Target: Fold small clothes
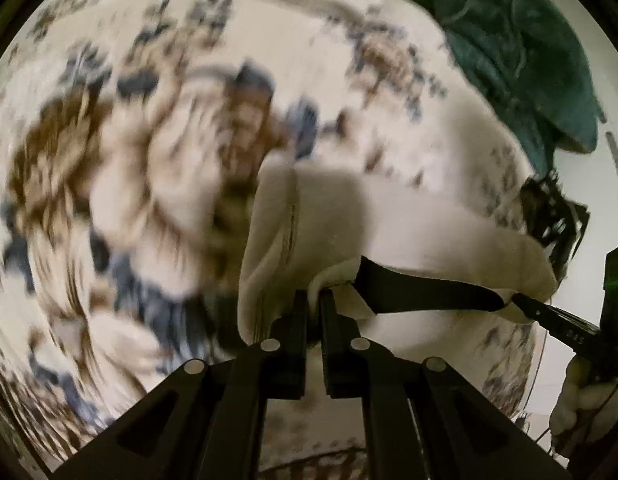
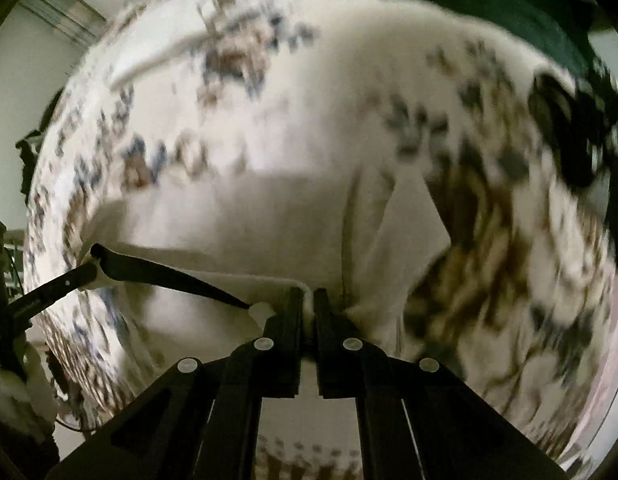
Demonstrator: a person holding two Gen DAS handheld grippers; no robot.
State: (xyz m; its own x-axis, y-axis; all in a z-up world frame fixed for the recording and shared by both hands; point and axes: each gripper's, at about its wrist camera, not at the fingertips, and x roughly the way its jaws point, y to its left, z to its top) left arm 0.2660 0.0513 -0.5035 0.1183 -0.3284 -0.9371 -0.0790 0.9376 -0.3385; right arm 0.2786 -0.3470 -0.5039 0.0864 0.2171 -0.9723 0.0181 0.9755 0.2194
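Cream fleece garment [image 1: 309,220], soft and thick with a stitched seam down a fold, pinched at its near edge between the narrow jaws of the left gripper [image 1: 314,300]. Same cream cloth [image 2: 249,216] caught likewise in the right gripper [image 2: 307,300], jaws nearly closed on a thin lip of fabric. Held taut along one hem between both tools, above a white bedspread with brown and blue floral print [image 1: 89,160], much blurred. Right gripper seen from the left wrist view as a black blade-like finger [image 1: 429,290] at the right, biting the hem. Dark green crumpled cloth [image 1: 509,40] far right, resting on the bedspread, well apart from the garment. Black mesh object [image 1: 553,216] at the right edge, partly hidden behind the fleece, identity unclear.
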